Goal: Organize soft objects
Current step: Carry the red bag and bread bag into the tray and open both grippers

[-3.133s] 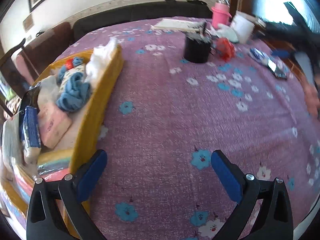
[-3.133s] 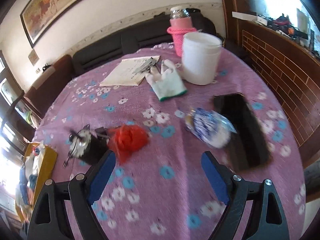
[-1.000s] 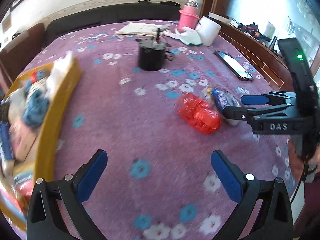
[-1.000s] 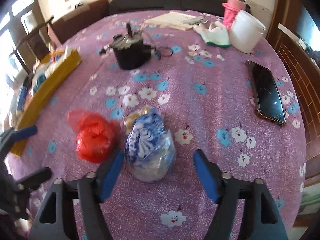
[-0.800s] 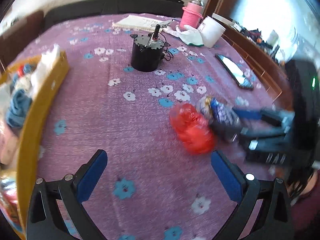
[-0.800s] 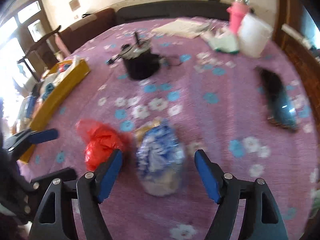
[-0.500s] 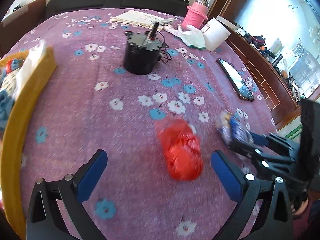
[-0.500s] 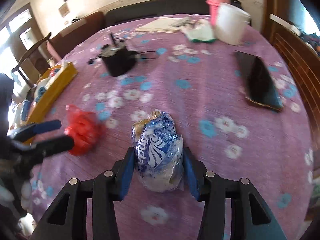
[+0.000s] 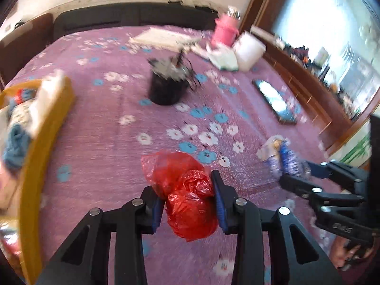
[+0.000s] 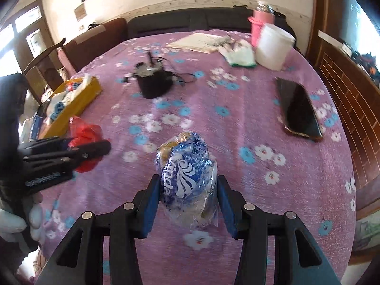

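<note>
Near the desk's front edge, my left claw [image 9: 188,198] clamps the red bag [image 9: 187,197]; my right claw [image 10: 187,201] clamps the blue packet [image 10: 187,180], long axis pointing away from me.

The left gripper [image 9: 188,197] clamped the red plastic bag [image 9: 187,192] above the purple floral tablecloth [image 9: 106,142]. Right of the bag, the right gripper [image 9: 294,173] pinched a blue-printed packet [image 9: 282,156]; a yellow tray [image 9: 45,137] lay left.

Since a second ago both wide-open grippers have clamped down: the left gripper [image 9: 188,198] now pinches the red plastic bag [image 9: 187,194] (earlier loose on the purple cloth), and the right gripper [image 10: 187,198] squeezes the blue-and-white packet [image 10: 187,180], which was lying free between its pads.
</note>
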Demonstrator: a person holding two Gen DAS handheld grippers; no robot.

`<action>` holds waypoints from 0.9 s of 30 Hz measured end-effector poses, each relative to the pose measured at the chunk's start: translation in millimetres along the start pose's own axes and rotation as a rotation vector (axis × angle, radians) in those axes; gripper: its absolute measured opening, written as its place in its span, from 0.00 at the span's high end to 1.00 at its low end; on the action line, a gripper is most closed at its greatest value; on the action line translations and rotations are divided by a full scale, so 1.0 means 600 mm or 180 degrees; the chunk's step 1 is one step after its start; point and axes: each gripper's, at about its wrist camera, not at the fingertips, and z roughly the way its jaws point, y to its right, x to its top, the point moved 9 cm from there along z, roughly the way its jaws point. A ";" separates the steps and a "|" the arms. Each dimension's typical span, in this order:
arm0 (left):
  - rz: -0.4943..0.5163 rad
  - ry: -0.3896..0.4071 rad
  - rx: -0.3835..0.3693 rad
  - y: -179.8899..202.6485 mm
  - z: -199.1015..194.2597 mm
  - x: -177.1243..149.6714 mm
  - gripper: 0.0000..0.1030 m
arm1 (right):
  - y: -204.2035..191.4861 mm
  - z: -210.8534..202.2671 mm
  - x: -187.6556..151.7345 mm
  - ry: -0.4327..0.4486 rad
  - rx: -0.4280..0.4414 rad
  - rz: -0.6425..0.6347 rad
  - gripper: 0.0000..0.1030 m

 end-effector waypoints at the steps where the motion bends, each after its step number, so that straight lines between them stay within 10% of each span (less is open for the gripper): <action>1: -0.0032 0.0049 -0.0018 -0.007 -0.016 0.000 0.66 | -0.013 -0.002 0.005 0.0009 0.0014 -0.0031 0.51; 12: -0.0582 0.0577 0.0444 -0.241 -0.238 -0.040 0.65 | -0.240 -0.006 0.072 0.0067 0.0506 -0.0480 0.51; 21: -0.1181 0.0429 0.0930 -0.436 -0.271 -0.121 0.65 | -0.456 0.043 0.091 -0.0030 0.0835 -0.0988 0.50; 27: -0.1222 0.0414 0.0944 -0.453 -0.265 -0.139 0.37 | -0.538 0.095 0.098 -0.0161 0.0811 -0.1138 0.50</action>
